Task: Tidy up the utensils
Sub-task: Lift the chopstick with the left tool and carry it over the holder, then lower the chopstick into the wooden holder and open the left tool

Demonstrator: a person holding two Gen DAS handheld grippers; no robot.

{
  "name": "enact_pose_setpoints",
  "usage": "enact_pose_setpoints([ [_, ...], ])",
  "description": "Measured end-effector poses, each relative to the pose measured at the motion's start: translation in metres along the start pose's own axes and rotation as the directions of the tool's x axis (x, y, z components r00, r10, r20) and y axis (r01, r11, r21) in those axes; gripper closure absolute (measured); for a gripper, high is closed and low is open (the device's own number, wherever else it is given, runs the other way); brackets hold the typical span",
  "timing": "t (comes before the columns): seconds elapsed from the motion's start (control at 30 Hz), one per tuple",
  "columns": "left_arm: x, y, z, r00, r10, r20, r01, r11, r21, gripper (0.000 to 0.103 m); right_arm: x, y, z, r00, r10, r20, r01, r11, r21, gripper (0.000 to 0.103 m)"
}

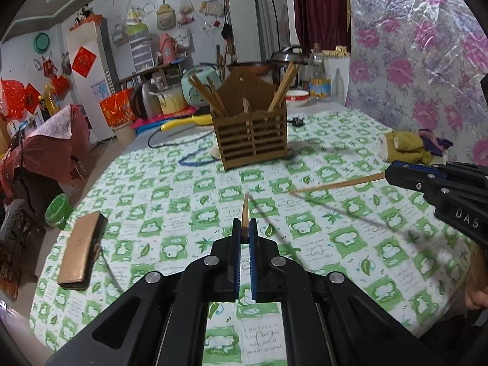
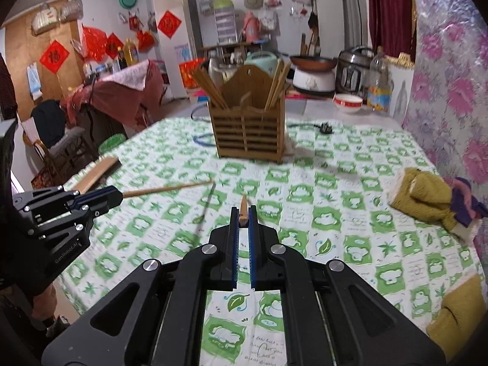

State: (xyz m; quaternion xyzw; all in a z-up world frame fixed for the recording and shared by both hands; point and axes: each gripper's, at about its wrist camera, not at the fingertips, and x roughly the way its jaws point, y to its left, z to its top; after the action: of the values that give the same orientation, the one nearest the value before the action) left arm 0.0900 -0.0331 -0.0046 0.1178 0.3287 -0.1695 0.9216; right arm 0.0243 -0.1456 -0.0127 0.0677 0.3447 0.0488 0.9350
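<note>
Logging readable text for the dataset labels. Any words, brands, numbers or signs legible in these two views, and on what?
"DAS": on the right gripper body, cut off by the frame edge.
"GenRobot.AI": on the left gripper body, small but readable.
One Chinese character each on the red diamond paper signs on the wall and the white cabinet: too blurred to read surely.
Handwriting-style script printed on the tablecloth: too small to read.
Bottle label: illegible.

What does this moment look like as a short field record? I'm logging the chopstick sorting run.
left gripper: shut on a chopstick, held above the table
right gripper: shut on a second chopstick, also held above the table
utensil holder: upright ahead of both grippers, chopsticks already in its left and right compartments
tablecloth: green and white check
other items: brown wallet, yellow cloth
</note>
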Motion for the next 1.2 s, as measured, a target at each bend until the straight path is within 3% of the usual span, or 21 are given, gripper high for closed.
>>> enact_pose_setpoints([
  [0.23,-0.016,0.007,0.035,0.998,-0.054,0.009,0.054,0.998,-0.013,0.098,-0.026,-0.008,0.033,0.996,0.043,0.076,-0.047,0.998,0.041,0.097],
  [0.6,0.006,0.033,0.131,0.995,-0.098,0.008,0.098,0.993,-0.059,0.098,-0.025,-0.015,0.116,0.983,0.053,0.176,-0.062,0.997,0.042,0.096],
  [0.97,0.025,0.053,0.249,0.984,-0.062,0.168,0.08,0.991,-0.104,0.098,0.017,-0.028,0.2,0.968,0.01,0.25,-0.024,0.998,0.056,0.096],
  [1.1,0.046,0.061,0.272,0.978,-0.041,0.205,0.071,0.987,-0.143,0.098,0.041,-0.033,0.22,0.967,-0.005,0.255,-0.012,0.998,0.065,0.096],
  [1.2,0.077,0.063,0.274,0.982,-0.054,0.18,0.084,0.983,-0.162,0.098,0.065,-0.035,0.225,0.971,-0.021,0.236,0.007,0.998,0.06,0.096],
])
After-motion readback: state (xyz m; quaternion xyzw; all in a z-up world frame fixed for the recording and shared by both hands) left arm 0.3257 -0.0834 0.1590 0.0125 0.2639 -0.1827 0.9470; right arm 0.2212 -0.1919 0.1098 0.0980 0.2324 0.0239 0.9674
